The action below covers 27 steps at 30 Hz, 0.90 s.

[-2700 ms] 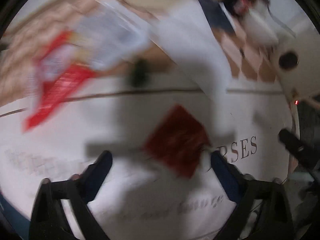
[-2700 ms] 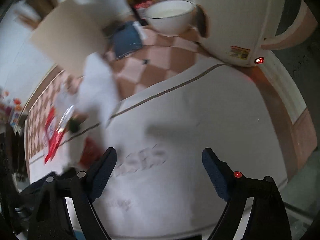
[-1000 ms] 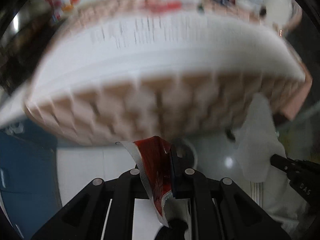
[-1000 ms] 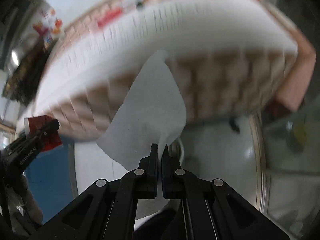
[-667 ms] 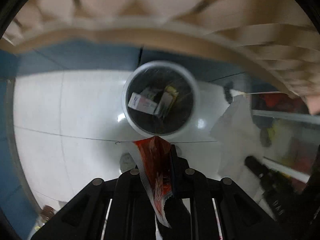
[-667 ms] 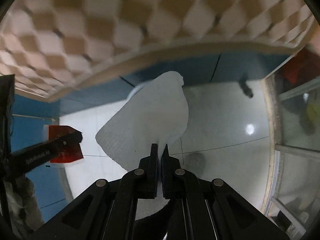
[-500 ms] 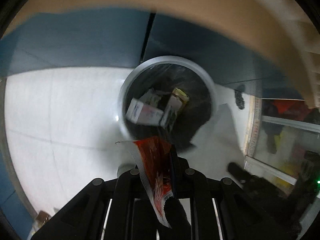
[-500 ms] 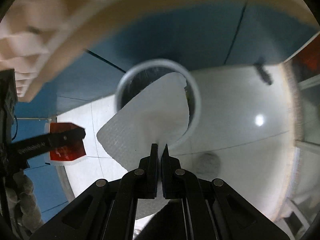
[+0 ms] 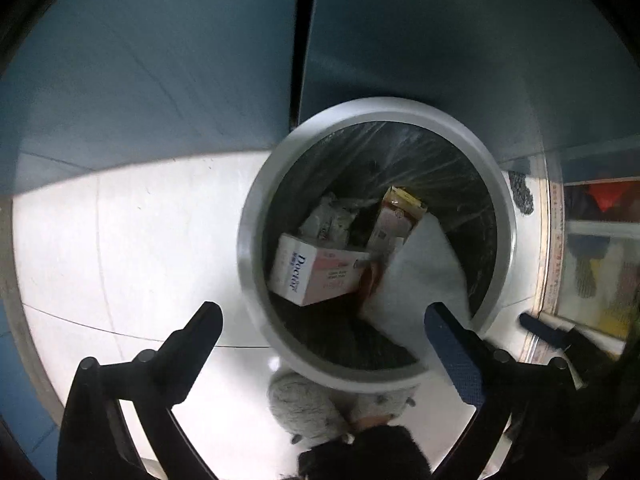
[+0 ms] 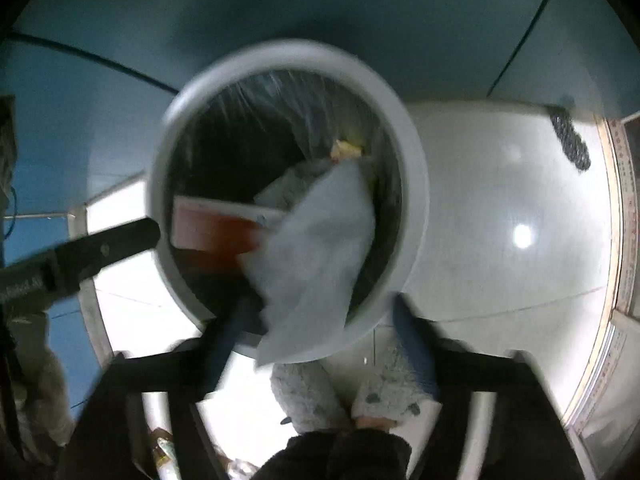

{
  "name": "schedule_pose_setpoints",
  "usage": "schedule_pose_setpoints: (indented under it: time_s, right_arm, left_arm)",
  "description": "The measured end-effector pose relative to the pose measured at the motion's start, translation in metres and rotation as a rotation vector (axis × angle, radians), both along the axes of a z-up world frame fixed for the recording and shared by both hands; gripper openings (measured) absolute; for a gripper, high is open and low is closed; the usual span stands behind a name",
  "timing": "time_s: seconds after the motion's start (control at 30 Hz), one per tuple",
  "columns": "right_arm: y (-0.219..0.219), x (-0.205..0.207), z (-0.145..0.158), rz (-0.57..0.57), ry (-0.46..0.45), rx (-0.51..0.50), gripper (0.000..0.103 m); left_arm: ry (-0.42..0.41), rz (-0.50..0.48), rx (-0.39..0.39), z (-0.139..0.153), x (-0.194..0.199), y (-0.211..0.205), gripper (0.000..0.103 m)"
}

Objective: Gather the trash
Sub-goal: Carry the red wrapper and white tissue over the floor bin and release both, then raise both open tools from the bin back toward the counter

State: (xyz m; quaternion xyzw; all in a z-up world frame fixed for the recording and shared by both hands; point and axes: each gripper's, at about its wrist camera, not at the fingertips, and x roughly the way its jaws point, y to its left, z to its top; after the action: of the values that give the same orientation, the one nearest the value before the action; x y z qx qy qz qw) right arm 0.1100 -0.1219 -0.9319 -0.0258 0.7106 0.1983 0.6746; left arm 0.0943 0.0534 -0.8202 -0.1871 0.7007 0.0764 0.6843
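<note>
A round grey-rimmed trash bin (image 9: 248,216) with a black liner stands on the floor below both grippers; it also shows in the right wrist view (image 10: 416,184). My left gripper (image 9: 320,332) is open and empty above the bin's near rim. The red wrapper (image 9: 370,282) lies blurred inside the bin beside a white and pink box (image 9: 316,276). My right gripper (image 10: 320,320) is open, and the white paper towel (image 10: 316,248) drops loose over the bin's mouth; it also shows in the left wrist view (image 9: 424,276). The left gripper's finger (image 10: 100,252) reaches in from the left.
The bin holds several cartons (image 9: 394,216) and crumpled paper. A blue cabinet front (image 9: 160,60) stands behind the bin. Glossy white floor tiles (image 9: 120,248) surround it. The person's grey fuzzy slippers (image 10: 344,396) stand just in front of the bin.
Both grippers have opened over the bin. The red wrapper has fallen from the left gripper into the bin, and the paper towel has left the right gripper and falls in.
</note>
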Motion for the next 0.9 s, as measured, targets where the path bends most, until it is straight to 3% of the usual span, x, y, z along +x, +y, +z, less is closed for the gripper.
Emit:
schedule_pose_setpoints:
  time_s: [0.03,0.13,0.27,0.37,0.9]
  right_arm:
    - [0.003,0.004,0.007,0.012,-0.022,-0.017,0.084]
    - [0.007,0.008,0.029,0.038,-0.086,-0.094,0.103]
    - [0.006,0.004,0.064,0.029,-0.131,-0.133,0.103]
    - [-0.003,-0.002,0.094,0.009,-0.143,-0.139,0.103]
    - [-0.045,-0.061,0.391,-0.029,-0.277,-0.112,0.103]
  left_arm:
    - [0.005,-0.004,0.013,0.004,-0.001,0.0,0.103]
    - [0.005,0.005,0.067,0.026,-0.009,0.002,0.103]
    - [0.019,0.018,0.139,0.061,-0.022,-0.002,0.103]
    - [0.013,0.039,0.171,0.103,-0.035,-0.007,0.103]
    - [-0.125,0.028,0.178,0.368,-0.076,-0.044,0.103]
